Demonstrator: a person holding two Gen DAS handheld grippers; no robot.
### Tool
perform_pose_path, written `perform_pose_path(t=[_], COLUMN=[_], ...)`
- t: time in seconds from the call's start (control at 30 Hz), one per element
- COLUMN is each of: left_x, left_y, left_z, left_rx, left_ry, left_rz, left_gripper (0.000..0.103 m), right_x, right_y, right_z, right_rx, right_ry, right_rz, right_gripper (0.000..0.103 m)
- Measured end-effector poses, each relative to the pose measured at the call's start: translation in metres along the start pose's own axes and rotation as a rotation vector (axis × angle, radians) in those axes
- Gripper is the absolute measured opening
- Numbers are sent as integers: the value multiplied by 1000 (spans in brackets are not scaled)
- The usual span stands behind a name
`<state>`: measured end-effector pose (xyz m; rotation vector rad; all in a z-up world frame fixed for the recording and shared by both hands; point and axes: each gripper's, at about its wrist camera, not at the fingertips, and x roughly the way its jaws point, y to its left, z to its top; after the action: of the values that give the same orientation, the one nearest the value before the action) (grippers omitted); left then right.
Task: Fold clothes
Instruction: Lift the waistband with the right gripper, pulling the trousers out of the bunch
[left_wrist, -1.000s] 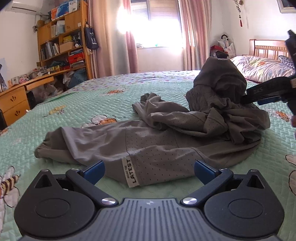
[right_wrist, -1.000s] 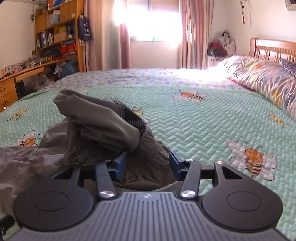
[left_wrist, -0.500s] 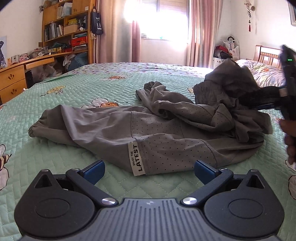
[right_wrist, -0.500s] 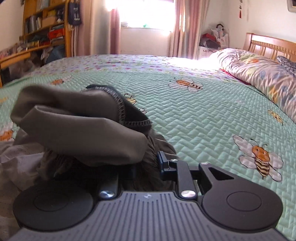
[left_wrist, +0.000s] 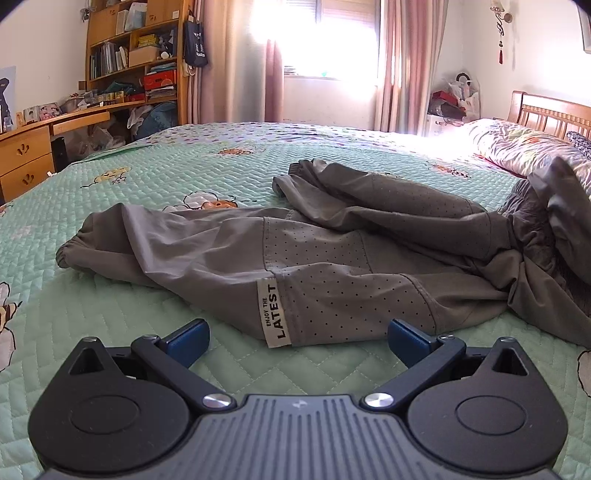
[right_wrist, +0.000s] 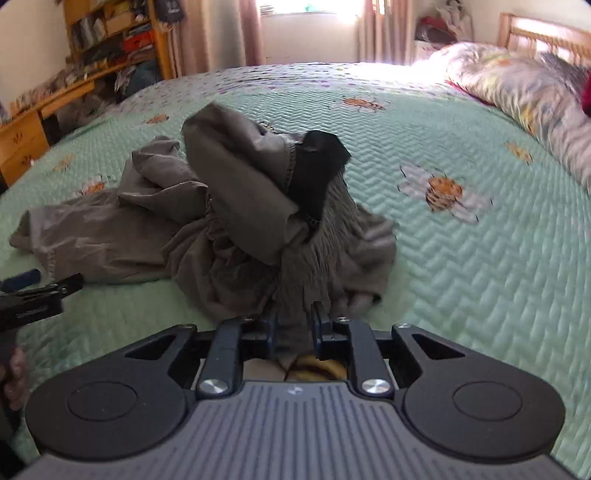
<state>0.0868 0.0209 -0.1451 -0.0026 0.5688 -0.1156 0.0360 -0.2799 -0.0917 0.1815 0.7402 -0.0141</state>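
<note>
The grey trousers (left_wrist: 332, 258) lie crumpled on the green quilted bed (left_wrist: 184, 173). In the left wrist view one leg runs from the gathered cuff at 9 o'clock across the middle to a bunched heap at 3 o'clock. A white label (left_wrist: 275, 313) reading "ENJOY THE LATEST" sits on the near edge of that leg, just above centre.

The left gripper (left_wrist: 297, 338) points forward and somewhat downward over the quilt, at 6 o'clock of its own view. Its blue-tipped fingers (left_wrist: 188, 339) are spread wide with nothing between them, and the label edge of the trousers lies just beyond the gap, apart from both tips.

The right gripper (right_wrist: 293, 328) is tilted more steeply down at the waist end of the trousers (right_wrist: 221, 221). Its fingers (right_wrist: 271, 326) stand close together, pinching a gathered, ribbed fold of grey fabric that rises from between them toward 12 o'clock, where a flap of cloth and a dark lining stand up above the pile. The view is blurred toward its edges.

In the right wrist view the left gripper (right_wrist: 26, 280) shows at 9 o'clock, with part of the person's hand (right_wrist: 14, 373) below it at 8 o'clock.

A patterned pillow (left_wrist: 524, 147) rests at the head of the bed at 2 o'clock.
</note>
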Motion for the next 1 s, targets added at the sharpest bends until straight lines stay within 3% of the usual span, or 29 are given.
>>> perform_pose_path(t=[0.1,0.17,0.33,0.43,0.53,0.57,0.6,0.63,0.8,0.9,0.97,1.0], left_x=[1,0,-3,-1,1,2,2,3,4,4,5,5], left_y=[0,-1,-3,-3,-2,-1,-1,-1,-1,-1,-2,-2], left_z=[-1,-3,-5,-4,-4,-4,-4,-4,-5,-5,-5,-6], left_rx=[-2,-2,7,6,0,-2,-5,-7,-5,-3,-1,0], left_ry=[-3,-10,-23,-15,-1,4,6,9,13,12,11,10], left_rz=[6,8,12,8,3,2,0,-1,2,7,10,12], left_gripper=[102,102,102,102,102,102,102,102,102,102,102,102], right_x=[-31,-29,24,56,70,70,65,58,12,0,-2,-3], right_y=[-14,-18,-19,-11,-1,3,6,7,-5,-10,-13,-14], right_z=[7,25,57,52,40,36,32,30,20,5,-2,0], right_rx=[90,84,104,82,23,-8,-36,-48,-29,-34,-26,-1], right_ry=[-157,-201,-150,-79,-61,-71,-92,-109,-166,-146,-136,-158], right_rz=[-24,-51,-22,-38,-87,-111,-132,-140,-139,-183,-204,-213], right_gripper=[28,36,37,37,34,19,10,9,7,3,6,17])
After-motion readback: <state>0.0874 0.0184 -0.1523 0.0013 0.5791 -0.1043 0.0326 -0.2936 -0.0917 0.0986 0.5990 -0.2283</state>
